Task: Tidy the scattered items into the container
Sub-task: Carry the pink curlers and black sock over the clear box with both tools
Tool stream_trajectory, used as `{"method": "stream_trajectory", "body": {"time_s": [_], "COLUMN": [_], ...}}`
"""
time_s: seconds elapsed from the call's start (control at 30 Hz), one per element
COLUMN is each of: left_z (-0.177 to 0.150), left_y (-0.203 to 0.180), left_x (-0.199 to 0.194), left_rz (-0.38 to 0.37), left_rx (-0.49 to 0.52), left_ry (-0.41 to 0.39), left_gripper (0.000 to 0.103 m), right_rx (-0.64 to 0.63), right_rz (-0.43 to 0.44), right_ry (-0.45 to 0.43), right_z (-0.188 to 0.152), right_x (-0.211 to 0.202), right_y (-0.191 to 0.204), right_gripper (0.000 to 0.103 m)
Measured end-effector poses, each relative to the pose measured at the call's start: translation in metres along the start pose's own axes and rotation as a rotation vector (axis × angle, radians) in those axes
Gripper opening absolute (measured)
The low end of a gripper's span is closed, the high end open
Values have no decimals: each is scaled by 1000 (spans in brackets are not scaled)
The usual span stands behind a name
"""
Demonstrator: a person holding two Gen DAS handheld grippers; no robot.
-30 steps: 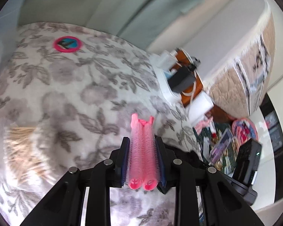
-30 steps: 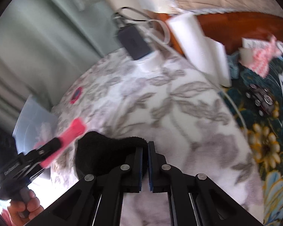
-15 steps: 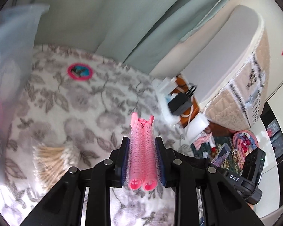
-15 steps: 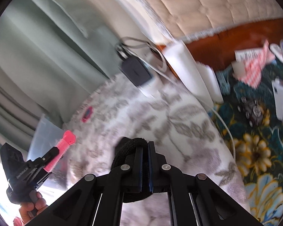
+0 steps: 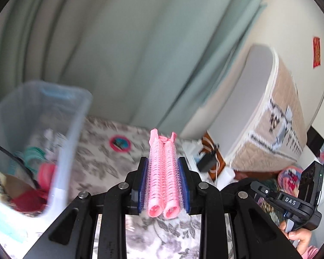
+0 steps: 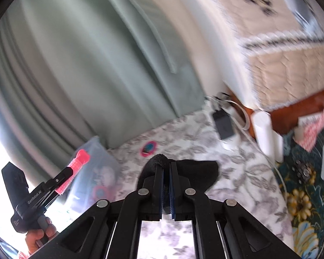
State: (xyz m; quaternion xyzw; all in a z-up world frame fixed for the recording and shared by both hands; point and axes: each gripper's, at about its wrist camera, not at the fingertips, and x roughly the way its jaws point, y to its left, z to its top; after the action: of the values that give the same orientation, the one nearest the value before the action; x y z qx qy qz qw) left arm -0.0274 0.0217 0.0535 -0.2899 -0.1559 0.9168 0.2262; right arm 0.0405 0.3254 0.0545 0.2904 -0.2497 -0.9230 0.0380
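The left gripper point(image 5: 163, 173) is clamped on a pair of pink hair rollers point(image 5: 163, 172). The two rollers lie side by side between the blue pads point(image 5: 143, 183), lengthwise along the fingers, their open ends toward the camera and their flat tabbed tips sticking out past the fingertips. The rollers are off the bed, above the floral bedspread point(image 5: 101, 164). In the right wrist view the same gripper shows at lower left with the rollers point(image 6: 74, 173) pointing up and to the right, just in front of the bin.

The clear plastic bin point(image 5: 60, 151) stands on the bedspread to the left of the left gripper and somewhat beyond it. Inside it lie blurred items: something teal, something pink-red, and others too smeared to name. The rollers are beside the bin, outside its near wall.

The right gripper point(image 6: 166, 172) has its jaws pressed together on a black sock point(image 6: 196, 171). The cloth is pinched between the pads and bulges past the fingertips, spreading mostly to the right, clear of the bedspread point(image 6: 237, 172).

A round pink-rimmed item point(image 5: 119, 143) lies on the bedspread beyond both grippers, between the bin and a black charger point(image 6: 223, 127) near the bed's far edge.
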Motion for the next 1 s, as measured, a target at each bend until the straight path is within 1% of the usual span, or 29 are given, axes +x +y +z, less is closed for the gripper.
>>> {"method": "stream_trajectory", "body": {"time_s": [0.1,0.27,0.33,0.53,0.63,0.8,1.0], "left_z": [7,13,13,8,5,1,-1], "left_y": [12,44,57,95,109,127,140], "left_x": [-25,-66,-79,-106,-113,-116,-116], "left_rz": [35,127,158,217,232,243,254], "left_rx": [-4,-34,-57,-131,-160,-189,-208], "left_ry": [-60,-145,-164,-209,-222,-239,-284], "left_gripper": [28,28,28,28,28,28,28], "right_rx": [-46,-148,-174,-250,-308,-364,-380], "right_rz": [44,134,175,299,332,364,376], "right_ry": [-7,-12,-9,26,57,103,135], "right_z": [3,7,8,2,-8,-27,-41], "right_x": [-3,2,6,33,49,73,97], "right_y": [32,94,115,184,215,250,266], "right_gripper": [5,5,5,5,5,5,5]}}
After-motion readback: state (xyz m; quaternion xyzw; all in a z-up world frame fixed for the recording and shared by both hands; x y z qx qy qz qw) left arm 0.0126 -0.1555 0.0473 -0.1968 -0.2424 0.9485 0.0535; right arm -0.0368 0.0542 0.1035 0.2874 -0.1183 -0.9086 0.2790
